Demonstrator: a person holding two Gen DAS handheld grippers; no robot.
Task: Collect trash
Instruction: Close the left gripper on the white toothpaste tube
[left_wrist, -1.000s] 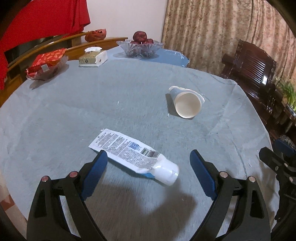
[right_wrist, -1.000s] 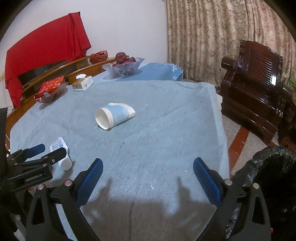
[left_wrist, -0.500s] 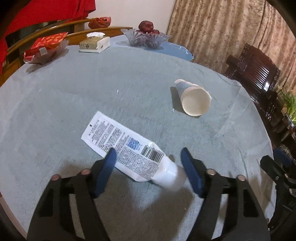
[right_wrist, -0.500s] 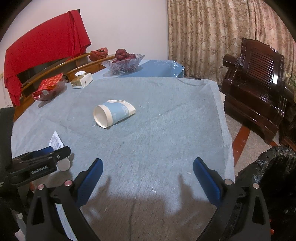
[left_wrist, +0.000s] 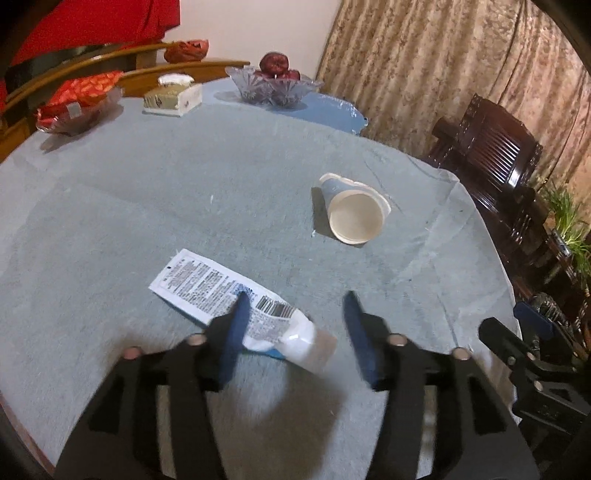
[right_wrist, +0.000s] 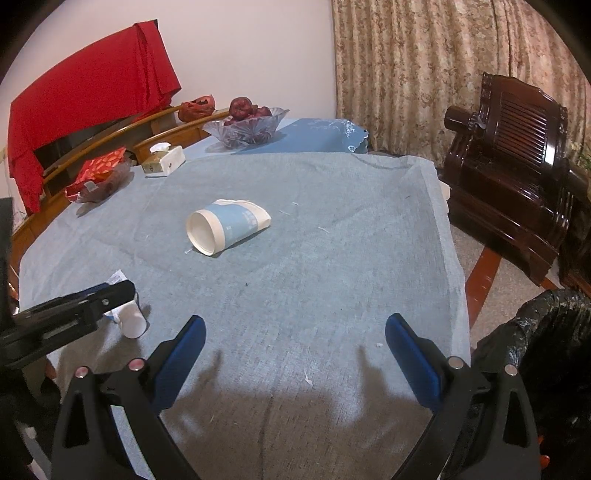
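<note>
Black bin (right_wrist: 554, 332): right view only | left claw (left_wrist: 295, 306) closing around tube (left_wrist: 221, 288)

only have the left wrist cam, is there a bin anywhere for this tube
Observer: Yes. The right wrist view shows a bin lined with a black bag on the floor, just past the right edge of the table.
Operator: is the other gripper free
Observer: Yes. The right gripper has its jaws wide open over bare cloth, with nothing between them.
Operator: what does the cup look like from that side
Observer: The paper cup lies on its side, showing a blue printed wall, with its closed end pinched flat.
</note>
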